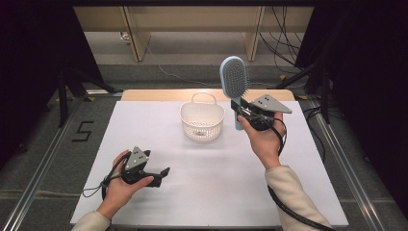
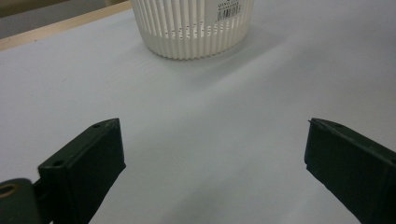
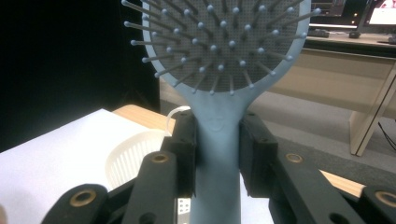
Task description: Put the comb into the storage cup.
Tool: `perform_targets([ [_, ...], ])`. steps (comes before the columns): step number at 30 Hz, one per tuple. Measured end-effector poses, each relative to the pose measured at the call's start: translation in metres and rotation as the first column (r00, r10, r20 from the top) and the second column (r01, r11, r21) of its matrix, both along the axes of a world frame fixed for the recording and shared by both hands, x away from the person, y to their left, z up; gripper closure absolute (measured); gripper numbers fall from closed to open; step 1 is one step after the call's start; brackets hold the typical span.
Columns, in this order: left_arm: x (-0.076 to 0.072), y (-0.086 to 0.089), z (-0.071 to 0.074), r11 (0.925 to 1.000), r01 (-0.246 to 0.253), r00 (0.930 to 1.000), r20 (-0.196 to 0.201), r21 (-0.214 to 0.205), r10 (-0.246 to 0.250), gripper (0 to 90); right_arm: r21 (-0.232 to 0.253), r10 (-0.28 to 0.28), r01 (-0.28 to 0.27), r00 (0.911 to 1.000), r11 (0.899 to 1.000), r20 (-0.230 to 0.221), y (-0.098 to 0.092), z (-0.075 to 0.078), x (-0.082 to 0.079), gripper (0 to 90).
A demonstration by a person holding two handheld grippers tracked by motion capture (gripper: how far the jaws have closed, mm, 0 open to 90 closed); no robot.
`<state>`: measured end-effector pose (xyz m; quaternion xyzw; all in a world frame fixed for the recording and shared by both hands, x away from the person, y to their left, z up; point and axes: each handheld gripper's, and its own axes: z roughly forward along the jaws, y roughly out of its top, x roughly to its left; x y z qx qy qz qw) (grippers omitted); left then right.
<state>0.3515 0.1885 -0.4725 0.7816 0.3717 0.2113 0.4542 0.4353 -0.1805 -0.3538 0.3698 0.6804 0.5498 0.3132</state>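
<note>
On the white table [image 1: 159, 202], a white slatted basket [image 1: 202, 122] with a thin loop handle stands near the middle, toward the far edge; barcode label on its wall in the left gripper view

Right gripper [image 1: 246, 110] held up off the table, just right of the basket, jaws clamped on the neck of a light-blue hairbrush [image 1: 235, 79]. Brush upright, paddle head above the jaws, handle end hanging below, bristles facing the gripper's own camera. In the right gripper view both pads press flat on the neck [image 3: 215, 154] and the basket rim [image 3: 133, 151] shows below and to the left

Left gripper [image 1: 161, 174] low at the near left, well apart from the basket, jaws wide apart, nothing between them

Step in hand, by my reading: carry the brush over the basket and put it in. To do it well – bring the handle end over the middle of the opening, lower before letting go, keep the grip firm so the heavy head does not swing

In the way: the loop handle rising from the far rim; the brush looks taller than the basket, so it will probably lean on the rim and could tip so light a basket. Table otherwise bare
</note>
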Motion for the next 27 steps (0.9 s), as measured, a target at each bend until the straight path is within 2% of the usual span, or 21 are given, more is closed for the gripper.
perform_targets([
  [27, 0.0002, 0.0006, 0.0000, 1.0000, 0.000, 1.0000, -0.002, 0.000, 0.000, 4.3, 0.009, 0.017, -0.017, 0.9998, 1.000, -0.007, 0.0091, -0.0001, 0.0048, 70.6],
])
